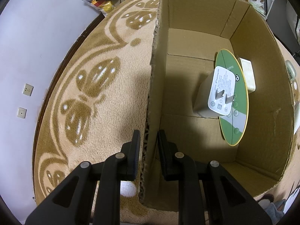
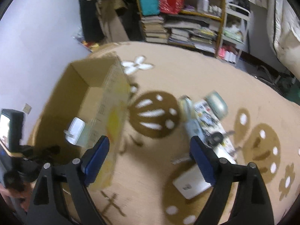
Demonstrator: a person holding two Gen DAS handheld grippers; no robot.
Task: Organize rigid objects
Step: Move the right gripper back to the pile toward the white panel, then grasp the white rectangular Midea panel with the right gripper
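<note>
The open cardboard box (image 1: 262, 97) stands on the carpet. Inside it lie a white charger plug (image 1: 215, 93), a round green disc with a yellow rim (image 1: 238, 123) and a cream block (image 1: 248, 74). My left gripper (image 1: 149, 136) straddles the box's near wall (image 1: 155, 86), one finger outside and one inside, shut on it. My right gripper (image 2: 150, 142) hangs open over the carpet between the box (image 2: 78, 86) and a pile of loose items. The pile holds a pale blue tube (image 2: 189, 116), a grey-green case (image 2: 216, 103), a printed packet (image 2: 206, 120) and a white flat box (image 2: 191, 181). The right wrist view is blurred by motion.
A tan patterned carpet (image 1: 97, 93) covers the floor beside a pale wall (image 1: 28, 37) with sockets. Shelves of books and bags (image 2: 183, 24) stand at the back, bedding at the far right. A phone on a stand (image 2: 11, 127) sits left of the box.
</note>
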